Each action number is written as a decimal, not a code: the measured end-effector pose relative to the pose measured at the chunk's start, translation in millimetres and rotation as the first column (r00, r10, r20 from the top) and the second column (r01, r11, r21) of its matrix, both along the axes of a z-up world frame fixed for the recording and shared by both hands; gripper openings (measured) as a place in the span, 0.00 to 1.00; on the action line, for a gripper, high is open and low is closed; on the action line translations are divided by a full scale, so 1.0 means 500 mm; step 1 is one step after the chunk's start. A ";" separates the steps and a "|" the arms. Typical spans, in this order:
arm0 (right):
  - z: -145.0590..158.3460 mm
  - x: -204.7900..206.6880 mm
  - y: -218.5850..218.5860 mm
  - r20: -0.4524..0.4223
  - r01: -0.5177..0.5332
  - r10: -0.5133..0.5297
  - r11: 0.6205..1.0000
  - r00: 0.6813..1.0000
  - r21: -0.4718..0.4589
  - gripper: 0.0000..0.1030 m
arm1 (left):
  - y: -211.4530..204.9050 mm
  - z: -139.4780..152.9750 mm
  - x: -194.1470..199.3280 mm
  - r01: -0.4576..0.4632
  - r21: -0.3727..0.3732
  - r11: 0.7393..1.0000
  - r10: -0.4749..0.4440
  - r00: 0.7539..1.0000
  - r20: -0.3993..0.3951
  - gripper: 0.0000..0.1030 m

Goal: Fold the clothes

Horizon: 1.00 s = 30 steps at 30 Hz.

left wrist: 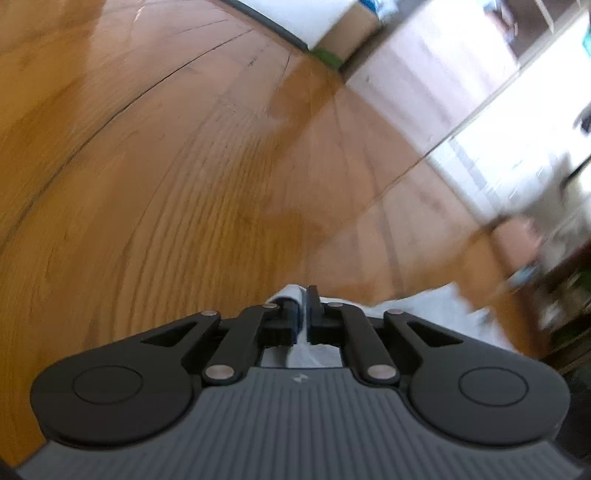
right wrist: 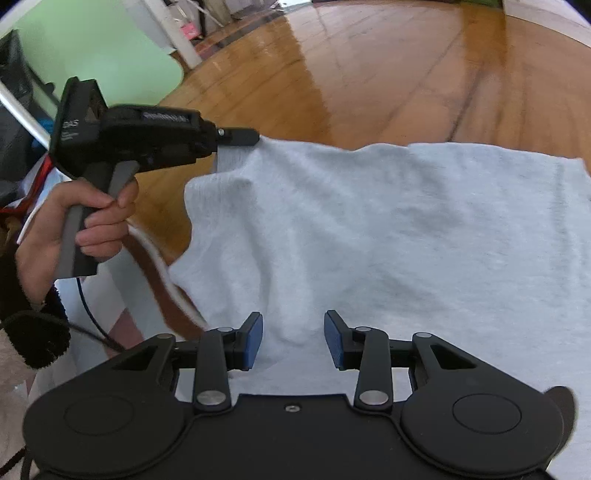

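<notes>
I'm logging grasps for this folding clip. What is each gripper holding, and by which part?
Left gripper: jaws shut on the grey garment's far left corner. Right gripper: jaws open, holding nothing.

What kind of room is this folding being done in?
Probably a room in a home: a glossy wooden floor, a grey garment spread on it, and a cardboard box against the wall.

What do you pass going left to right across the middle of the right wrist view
The person's hand on the grip, then the left tongs shut on a corner of the pale grey garment, which stretches to the right edge over the wooden floor.
</notes>
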State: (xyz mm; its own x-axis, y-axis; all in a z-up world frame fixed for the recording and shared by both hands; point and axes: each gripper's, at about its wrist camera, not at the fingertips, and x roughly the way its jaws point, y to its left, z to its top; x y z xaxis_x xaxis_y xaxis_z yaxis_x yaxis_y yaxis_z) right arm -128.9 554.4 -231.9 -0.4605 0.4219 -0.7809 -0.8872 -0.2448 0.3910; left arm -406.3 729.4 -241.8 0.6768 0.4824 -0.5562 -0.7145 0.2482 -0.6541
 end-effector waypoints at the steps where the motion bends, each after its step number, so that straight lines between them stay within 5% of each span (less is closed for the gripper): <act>1: 0.001 -0.006 -0.004 -0.007 -0.001 0.001 1.000 1.000 0.002 0.41 | -0.015 0.005 -0.009 -0.003 -0.008 1.000 0.003 1.000 0.013 0.21; 3: 0.004 -0.006 -0.013 -0.021 0.015 -0.015 1.000 1.000 0.004 0.41 | -0.055 0.020 -0.020 -0.011 0.006 1.000 0.011 1.000 -0.008 0.53; 6: 0.010 0.004 -0.029 -0.037 0.055 -0.054 0.998 0.998 0.007 0.41 | -0.119 0.047 -0.036 -0.033 0.062 0.998 0.037 0.998 -0.060 0.63; 9: 0.014 0.032 -0.053 -0.026 0.117 -0.117 0.993 0.993 0.004 0.41 | -0.139 0.038 -0.043 0.002 0.044 0.999 -0.002 1.000 -0.010 0.63; 14: 0.022 0.095 -0.113 0.010 0.234 -0.234 0.972 0.972 -0.004 0.41 | -0.149 0.008 0.020 0.100 0.025 0.995 -0.098 0.992 -0.080 0.63; 16: 0.023 0.122 -0.142 0.029 0.279 -0.279 0.960 0.960 0.000 0.41 | -0.155 0.001 0.055 0.124 0.043 0.991 -0.112 0.971 -0.212 0.41; 17: 0.024 0.135 -0.156 0.041 0.300 -0.300 0.954 0.953 0.004 0.41 | -0.161 0.003 0.070 0.142 0.060 0.988 -0.118 0.948 -0.294 0.03; 18: 0.025 0.148 -0.171 0.053 0.322 -0.322 0.947 0.945 0.008 0.41 | -0.166 0.004 0.084 0.161 0.076 0.984 -0.122 0.919 -0.374 0.00; 22: 0.033 0.216 -0.237 0.088 0.441 -0.440 0.897 0.894 0.011 0.41 | -0.162 0.028 0.070 0.118 0.133 0.984 -0.050 0.901 -0.431 0.00; 27: 0.049 0.329 -0.340 0.171 0.594 -0.593 0.803 0.787 0.046 0.41 | -0.160 0.025 0.052 -0.050 0.128 0.991 0.118 0.786 -0.607 0.12; 28: 0.052 0.355 -0.362 0.177 0.628 -0.627 0.776 0.759 0.054 0.41 | -0.164 0.031 0.043 -0.062 0.131 0.990 0.129 0.781 -0.611 0.14; 30: 0.058 0.409 -0.409 0.185 0.702 -0.700 0.709 0.690 0.068 0.42 | -0.185 0.060 0.030 -0.050 0.138 0.989 0.119 0.825 -0.552 0.25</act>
State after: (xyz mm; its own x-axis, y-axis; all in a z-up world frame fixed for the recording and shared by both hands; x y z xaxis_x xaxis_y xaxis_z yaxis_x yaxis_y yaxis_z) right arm 75.6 349.7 -203.1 0.1181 0.5569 -0.8221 -0.8537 0.4799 0.2025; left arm -391.1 636.9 -212.0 0.2214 0.6057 -0.7642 -0.9700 0.2176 -0.1086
